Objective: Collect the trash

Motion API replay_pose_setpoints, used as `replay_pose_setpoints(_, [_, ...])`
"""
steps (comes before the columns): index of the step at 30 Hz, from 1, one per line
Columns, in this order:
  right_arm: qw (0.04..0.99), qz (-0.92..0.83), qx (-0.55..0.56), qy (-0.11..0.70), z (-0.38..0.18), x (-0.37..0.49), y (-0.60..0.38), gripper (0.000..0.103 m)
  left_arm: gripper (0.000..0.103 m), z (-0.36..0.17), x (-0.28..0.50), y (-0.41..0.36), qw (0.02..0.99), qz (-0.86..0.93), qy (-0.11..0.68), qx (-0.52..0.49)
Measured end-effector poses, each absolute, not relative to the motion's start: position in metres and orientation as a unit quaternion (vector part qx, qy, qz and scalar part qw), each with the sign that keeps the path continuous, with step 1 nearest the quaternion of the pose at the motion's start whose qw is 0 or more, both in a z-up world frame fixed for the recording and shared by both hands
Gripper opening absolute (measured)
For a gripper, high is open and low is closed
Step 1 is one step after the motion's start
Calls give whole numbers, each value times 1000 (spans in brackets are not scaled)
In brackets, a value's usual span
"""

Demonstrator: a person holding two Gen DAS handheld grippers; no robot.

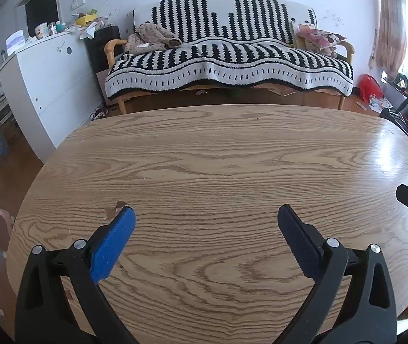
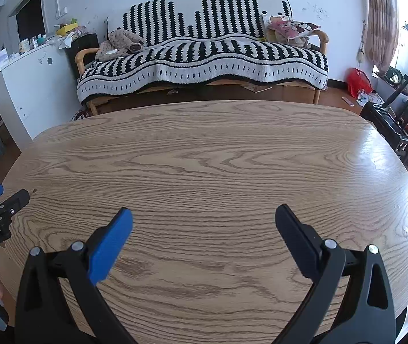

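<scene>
We are holding the left gripper (image 1: 206, 215) and the right gripper (image 2: 204, 215) spread wide and empty over the wooden table (image 1: 218, 149). The only trash we are seeing is a small brown scrap (image 1: 115, 208) lying at the lower left, just beside the left fingertip, so that pickup is probably what remains.

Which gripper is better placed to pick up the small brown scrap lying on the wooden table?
Left. The brown scrap lies just beyond the left gripper, beside its blue finger, with fingers open. The right gripper hovers over bare table, farther away.
</scene>
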State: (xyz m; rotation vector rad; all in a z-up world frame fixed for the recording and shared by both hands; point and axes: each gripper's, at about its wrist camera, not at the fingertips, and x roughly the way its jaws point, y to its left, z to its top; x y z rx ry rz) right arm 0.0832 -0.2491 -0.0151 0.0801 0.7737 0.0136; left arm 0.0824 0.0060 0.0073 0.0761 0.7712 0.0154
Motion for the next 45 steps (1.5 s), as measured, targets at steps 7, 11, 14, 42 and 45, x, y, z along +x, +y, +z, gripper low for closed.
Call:
replay_pose_setpoints(7, [925, 6, 41, 378, -16, 81, -254, 96, 97, 6, 83, 7, 926, 8, 377, 35])
replay_pose_setpoints(11, [925, 6, 40, 378, -15, 81, -253, 96, 96, 5, 82, 8, 925, 10, 379, 33])
replay_pose_setpoints(14, [925, 6, 39, 378, -15, 82, -253, 96, 96, 5, 82, 8, 925, 10, 379, 33])
replay_pose_setpoints(42, [924, 4, 39, 381, -17, 83, -254, 96, 97, -1, 82, 4, 922, 4, 387, 35])
replay_pose_setpoints(45, [923, 5, 39, 382, -17, 83, -254, 96, 97, -1, 83, 4, 920, 3, 390, 33])
